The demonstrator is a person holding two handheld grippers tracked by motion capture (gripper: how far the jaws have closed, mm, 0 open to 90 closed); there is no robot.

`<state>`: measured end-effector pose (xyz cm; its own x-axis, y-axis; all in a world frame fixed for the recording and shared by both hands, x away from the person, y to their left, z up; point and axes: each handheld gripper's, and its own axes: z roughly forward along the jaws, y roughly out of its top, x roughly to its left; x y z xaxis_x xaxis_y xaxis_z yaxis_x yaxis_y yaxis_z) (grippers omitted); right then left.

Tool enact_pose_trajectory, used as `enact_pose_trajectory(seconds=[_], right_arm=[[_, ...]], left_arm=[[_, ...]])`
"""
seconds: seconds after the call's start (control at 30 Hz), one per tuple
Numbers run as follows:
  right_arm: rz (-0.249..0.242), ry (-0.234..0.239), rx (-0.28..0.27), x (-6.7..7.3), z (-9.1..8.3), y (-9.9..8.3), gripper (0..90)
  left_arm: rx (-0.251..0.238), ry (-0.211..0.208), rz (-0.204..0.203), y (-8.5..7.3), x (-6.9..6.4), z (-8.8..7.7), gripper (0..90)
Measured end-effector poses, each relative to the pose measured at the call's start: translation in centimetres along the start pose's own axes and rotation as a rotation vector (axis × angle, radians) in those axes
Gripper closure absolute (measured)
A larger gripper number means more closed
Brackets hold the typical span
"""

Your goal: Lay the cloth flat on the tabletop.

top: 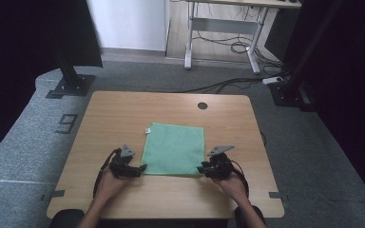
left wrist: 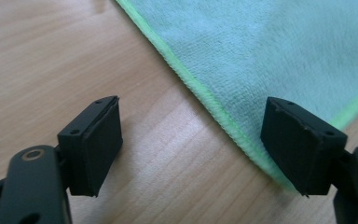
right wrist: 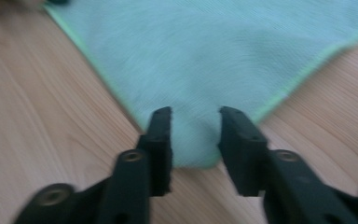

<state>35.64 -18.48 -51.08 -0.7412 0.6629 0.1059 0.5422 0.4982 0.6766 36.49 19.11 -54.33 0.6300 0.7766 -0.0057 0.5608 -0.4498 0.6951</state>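
A light green cloth (top: 173, 148) lies flat on the wooden table (top: 119, 109), with a small white tag (top: 148, 130) at its far left corner. My left gripper (top: 142, 168) rests at the cloth's near left corner. In the left gripper view its jaws (left wrist: 193, 105) stand wide apart, the cloth's (left wrist: 284, 46) hemmed edge runs between them, and the right pad (left wrist: 303, 149) covers the corner. My right gripper (top: 201, 168) sits at the near right corner. Its jaws (right wrist: 195, 112) are partly apart with the cloth's (right wrist: 214, 56) corner lying flat between them, unpinched.
A dark round cable hole (top: 202, 105) sits near the table's far edge. Black stand bases (top: 69, 85) flank the table on the grey floor. A white desk frame (top: 190, 42) and loose cables (top: 237, 45) lie behind.
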Motion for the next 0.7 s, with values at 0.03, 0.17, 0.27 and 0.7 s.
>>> enact_pose_trajectory(seconds=[0.03,0.17,0.27,0.7], right_arm=[[0.004,-0.021,0.005,0.0,-0.4,-0.2,54.8],[0.038,-0.062,-0.036,-0.8,-1.4,-0.3,40.0],[0.068,-0.106,-0.050,-1.5,-0.8,-0.3,34.7],[0.046,-0.214,0.023,-1.5,2.5,-1.4,31.6]], left_arm=[[-0.017,0.000,-0.005,0.2,0.1,-0.3,20.3],[-0.046,0.003,-0.049,0.6,0.9,-0.9,17.8],[-0.031,0.014,-0.059,0.5,1.3,-0.5,15.7],[0.025,0.057,-0.013,0.1,0.1,0.2,15.5]])
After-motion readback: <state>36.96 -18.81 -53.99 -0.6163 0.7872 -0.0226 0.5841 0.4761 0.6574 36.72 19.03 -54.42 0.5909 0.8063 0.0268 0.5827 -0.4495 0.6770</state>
